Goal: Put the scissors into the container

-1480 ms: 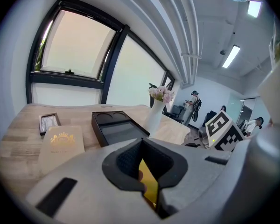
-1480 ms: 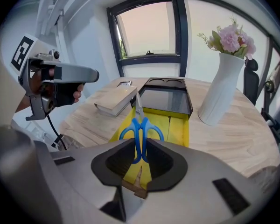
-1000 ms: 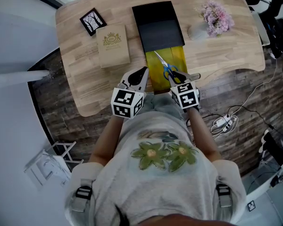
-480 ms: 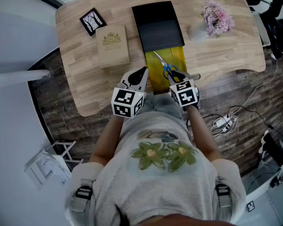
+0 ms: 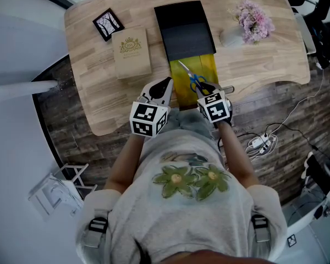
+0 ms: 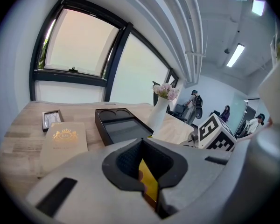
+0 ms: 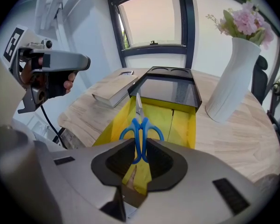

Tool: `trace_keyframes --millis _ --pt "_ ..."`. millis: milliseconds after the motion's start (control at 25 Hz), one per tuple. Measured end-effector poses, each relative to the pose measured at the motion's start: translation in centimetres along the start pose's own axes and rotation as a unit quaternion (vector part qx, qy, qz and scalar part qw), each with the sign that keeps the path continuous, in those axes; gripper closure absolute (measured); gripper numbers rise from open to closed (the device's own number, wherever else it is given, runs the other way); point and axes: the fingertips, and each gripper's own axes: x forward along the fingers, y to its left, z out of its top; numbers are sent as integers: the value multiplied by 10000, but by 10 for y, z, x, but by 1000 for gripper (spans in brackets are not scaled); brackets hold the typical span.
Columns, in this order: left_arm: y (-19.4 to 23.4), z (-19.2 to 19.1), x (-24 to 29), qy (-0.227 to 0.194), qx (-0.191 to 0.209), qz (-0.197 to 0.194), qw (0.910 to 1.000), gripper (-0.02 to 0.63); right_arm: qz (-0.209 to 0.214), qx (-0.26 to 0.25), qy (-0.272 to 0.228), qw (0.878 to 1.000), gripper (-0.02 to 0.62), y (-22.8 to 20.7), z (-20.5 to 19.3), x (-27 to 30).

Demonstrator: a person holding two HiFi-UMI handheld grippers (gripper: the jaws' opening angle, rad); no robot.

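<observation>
Wooden desk: right hand-held gripper clamps scissors above the container ahead; left hand-held gripper pinches its rim, seemingly steadying.

Light wooden table, rounded corners, on dark wood-plank floor. White cables on floor right of table. Big dark-framed windows beyond table, pale daylight. White walls; ceiling strip light lit.
</observation>
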Motion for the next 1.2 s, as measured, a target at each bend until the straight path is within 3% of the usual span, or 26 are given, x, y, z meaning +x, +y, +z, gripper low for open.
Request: trace_keyframes --millis 1200 --pt "20 1 13 150 -55 -8 9999 598 -45 -98 501 9987 520 -11 -2 26"
